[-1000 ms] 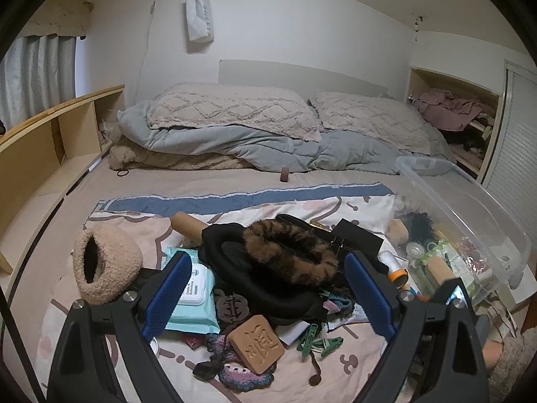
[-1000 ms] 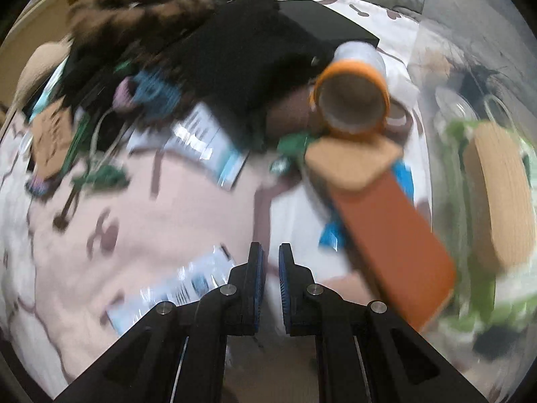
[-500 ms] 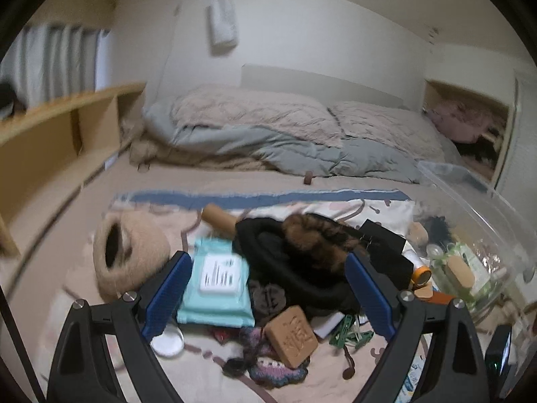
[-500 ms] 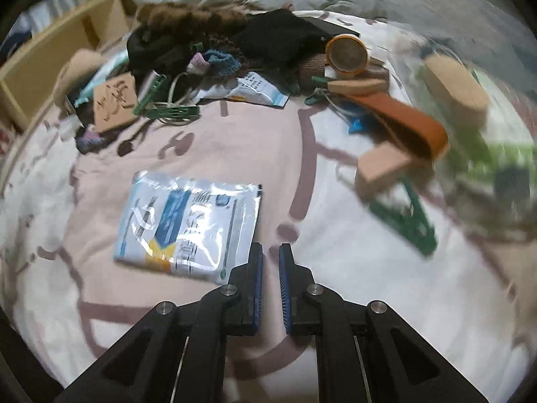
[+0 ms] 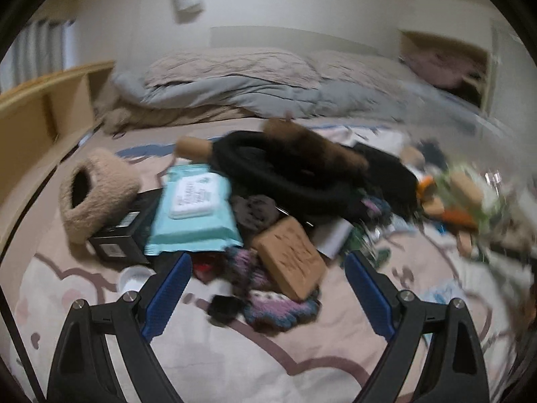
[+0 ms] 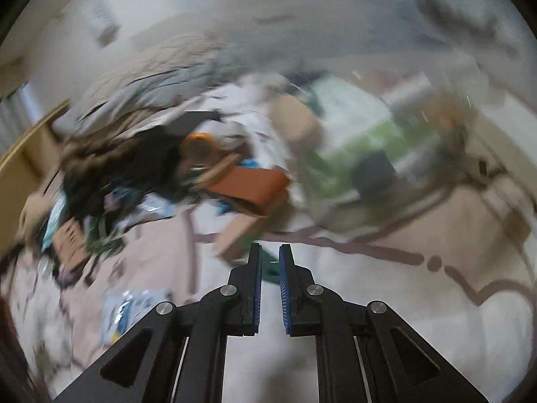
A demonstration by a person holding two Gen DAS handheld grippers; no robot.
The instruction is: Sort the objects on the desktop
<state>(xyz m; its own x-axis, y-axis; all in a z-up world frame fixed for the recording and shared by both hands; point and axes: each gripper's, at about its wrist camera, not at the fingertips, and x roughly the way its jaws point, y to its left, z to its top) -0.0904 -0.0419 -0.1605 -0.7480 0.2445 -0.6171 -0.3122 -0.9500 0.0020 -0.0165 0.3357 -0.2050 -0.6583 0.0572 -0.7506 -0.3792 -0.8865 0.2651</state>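
Observation:
A pile of small objects lies on a patterned bed cover. In the left wrist view my left gripper (image 5: pixel 266 258) is open, low over the pile's near edge, with nothing touching its pads. Between and just beyond its fingertips sit a brown embossed block (image 5: pixel 288 258) and a purple knitted piece (image 5: pixel 278 305). A teal wipes pack (image 5: pixel 194 215), a black box (image 5: pixel 120 235) and a fluffy beige item (image 5: pixel 97 194) lie to the left. The right wrist view is blurred. My right gripper (image 6: pixel 270 252) is shut and holds nothing, above the cover near a green peg (image 6: pixel 268 270) and an orange strap (image 6: pixel 251 184).
A black garment with a fur trim (image 5: pixel 302 171) tops the pile, with a cardboard tube (image 5: pixel 193 146) behind it. A clear plastic bin (image 6: pixel 369 134) with green and beige contents stands to the right. A foil packet (image 6: pixel 131 305) lies on the cover. Pillows and a wooden shelf are behind.
The left gripper has dropped lower and closer to the pile, still open. The right gripper has swung across the cover and rolled; the packet now sits at its lower left.

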